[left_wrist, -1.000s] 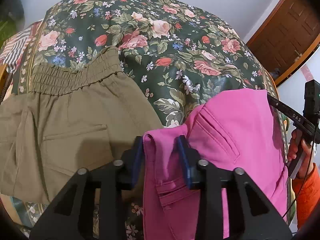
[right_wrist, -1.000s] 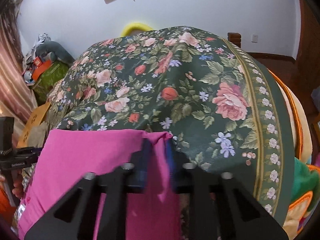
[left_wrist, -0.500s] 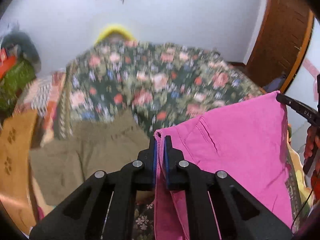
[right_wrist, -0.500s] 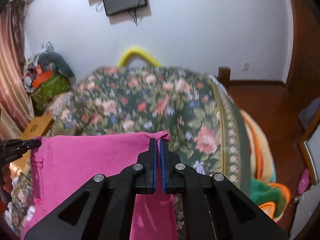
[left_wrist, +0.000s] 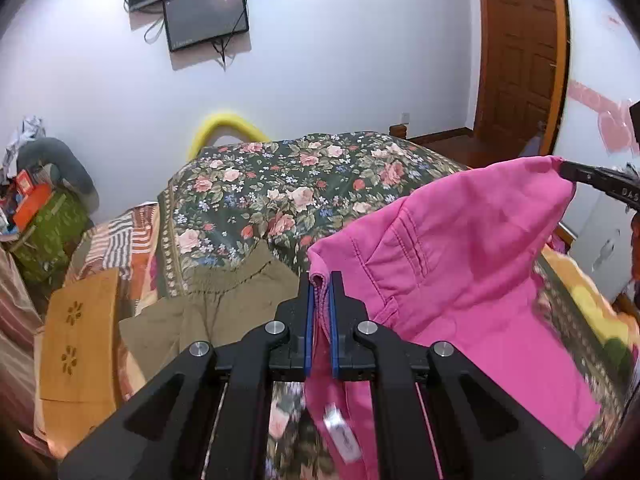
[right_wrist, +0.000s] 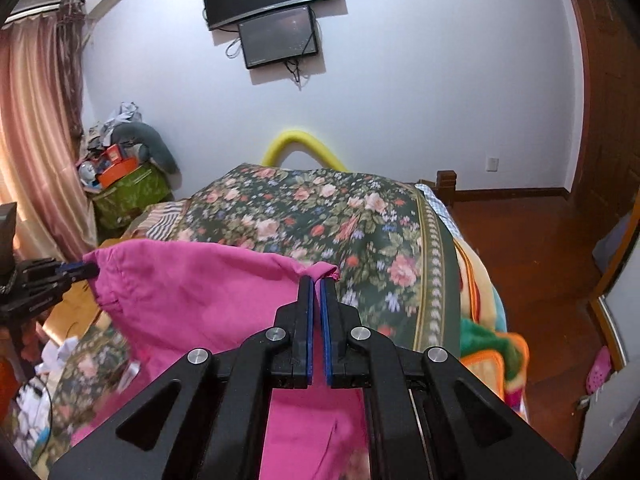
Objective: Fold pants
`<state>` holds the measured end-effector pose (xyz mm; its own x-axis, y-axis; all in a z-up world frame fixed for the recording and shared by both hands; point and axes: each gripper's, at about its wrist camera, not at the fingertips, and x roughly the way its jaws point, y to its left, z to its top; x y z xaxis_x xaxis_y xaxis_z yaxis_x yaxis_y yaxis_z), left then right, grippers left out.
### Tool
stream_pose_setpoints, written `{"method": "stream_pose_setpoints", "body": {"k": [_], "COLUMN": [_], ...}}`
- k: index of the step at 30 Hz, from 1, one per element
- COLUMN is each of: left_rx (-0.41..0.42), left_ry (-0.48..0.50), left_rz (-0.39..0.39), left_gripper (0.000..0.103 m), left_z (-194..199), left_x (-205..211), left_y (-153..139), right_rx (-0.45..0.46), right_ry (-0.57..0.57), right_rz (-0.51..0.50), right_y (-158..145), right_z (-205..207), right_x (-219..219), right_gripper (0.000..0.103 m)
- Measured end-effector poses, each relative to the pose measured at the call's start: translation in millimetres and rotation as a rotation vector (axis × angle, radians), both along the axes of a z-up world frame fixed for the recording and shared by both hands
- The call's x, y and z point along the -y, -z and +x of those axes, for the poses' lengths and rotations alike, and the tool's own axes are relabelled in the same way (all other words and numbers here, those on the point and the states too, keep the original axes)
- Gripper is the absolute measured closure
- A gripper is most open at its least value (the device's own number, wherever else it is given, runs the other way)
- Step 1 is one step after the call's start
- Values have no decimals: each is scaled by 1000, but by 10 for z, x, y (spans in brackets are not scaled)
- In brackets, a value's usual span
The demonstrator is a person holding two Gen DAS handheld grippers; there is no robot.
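Observation:
Pink pants (left_wrist: 460, 272) hang in the air above the flowered bed cover (left_wrist: 288, 188), held by the waistband at two corners. My left gripper (left_wrist: 320, 280) is shut on one corner of the waistband. My right gripper (right_wrist: 318, 278) is shut on the other corner; the pants (right_wrist: 192, 300) stretch leftwards to the left gripper's fingers (right_wrist: 76, 268). In the left wrist view the right gripper's tip (left_wrist: 576, 174) shows at the far pink corner. The legs hang down out of sight.
Olive-khaki pants (left_wrist: 208, 304) lie flat on the bed at the left. A wooden board (left_wrist: 76, 332) lies at the bed's left edge. A yellow foam arch (right_wrist: 300, 148) stands at the bed's far end. Clutter (right_wrist: 124, 176) fills the left corner; a wooden door (left_wrist: 520, 52) is at the right.
Both grippers have closed on the pink waistband and lifted it well above the bed, so both views now look over the bed to the far wall.

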<state>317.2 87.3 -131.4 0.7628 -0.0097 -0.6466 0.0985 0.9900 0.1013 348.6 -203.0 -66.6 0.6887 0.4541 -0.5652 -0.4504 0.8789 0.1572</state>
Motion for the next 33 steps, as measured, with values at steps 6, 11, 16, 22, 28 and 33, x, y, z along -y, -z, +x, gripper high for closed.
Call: {"method": "stream_pose_setpoints", "body": {"k": [6, 11, 16, 22, 28, 33], "left_rx": [-18, -92, -198, -247, -272, -194], "left_ry": [20, 39, 27, 13, 15, 17], "left_rz": [-11, -14, -25, -35, -6, 16], "left_gripper": [97, 97, 97, 96, 78, 41], "left_z": [-519, -859, -1121, -1393, -1575, -1663], "left_x": [38, 120, 180, 133, 66, 112], "left_y": [173, 529, 960, 1120, 1017, 770], "right_rx": [-39, -107, -207, -282, -287, -242], "right_ry": [-17, -31, -38, -8, 24, -19], "right_rz": [-32, -63, -113, -184, -202, -199], "right_y": [183, 522, 937, 1250, 1164, 1006], "right_z": [-524, -911, -1177, -1354, -1477, -1623], "right_x": [55, 79, 110, 212, 366, 274], "right_gripper": [100, 100, 100, 100, 98, 74]}}
